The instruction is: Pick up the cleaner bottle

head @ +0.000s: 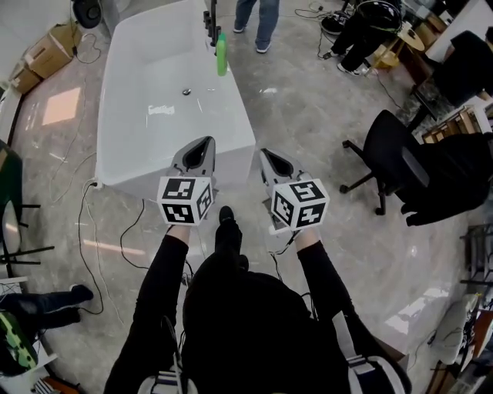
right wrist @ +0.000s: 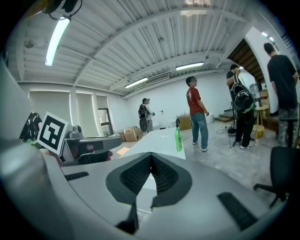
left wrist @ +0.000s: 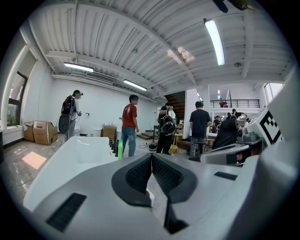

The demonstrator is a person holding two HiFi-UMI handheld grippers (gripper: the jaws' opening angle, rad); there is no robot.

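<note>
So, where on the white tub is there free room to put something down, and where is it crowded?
The white tub is bare from its small drain to the near edge. The far end is crowded: the green bottle stands on the rim beside dark fixtures.

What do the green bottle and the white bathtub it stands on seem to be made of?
Green bottle: probably plastic, smooth, with an even bright colour. White bathtub: a hard glossy shell, acrylic or enamel perhaps; light patches reflect on it.
</note>
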